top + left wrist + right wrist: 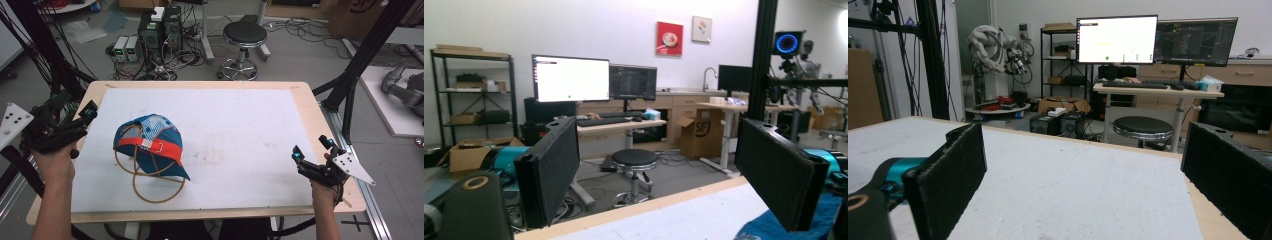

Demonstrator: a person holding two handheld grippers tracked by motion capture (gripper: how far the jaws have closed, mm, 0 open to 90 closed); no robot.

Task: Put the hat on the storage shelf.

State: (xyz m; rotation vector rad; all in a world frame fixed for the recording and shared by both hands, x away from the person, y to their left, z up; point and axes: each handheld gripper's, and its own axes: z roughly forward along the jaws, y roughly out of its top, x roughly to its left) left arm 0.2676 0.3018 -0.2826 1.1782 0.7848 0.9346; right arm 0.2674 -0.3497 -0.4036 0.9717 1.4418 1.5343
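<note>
A blue cap [150, 145] with an orange band and a tan cord lies upside down on the left half of the white table [240, 130]. My left gripper [82, 117] hovers at the table's left edge, just left of the cap, jaws open and empty. In the left gripper view a blue edge of the cap [769, 227] shows at the bottom right, behind the right jaw. My right gripper [312, 150] is held at the table's right edge, far from the cap, open with nothing between its jaws. In the right gripper view the open jaws frame bare white table [1073, 185].
A black stool [244, 37] and computer boxes [160, 30] with cables stand on the floor beyond the far edge. Black frame posts [357, 65] rise at both sides. Desks with monitors [571, 77] fill the room behind.
</note>
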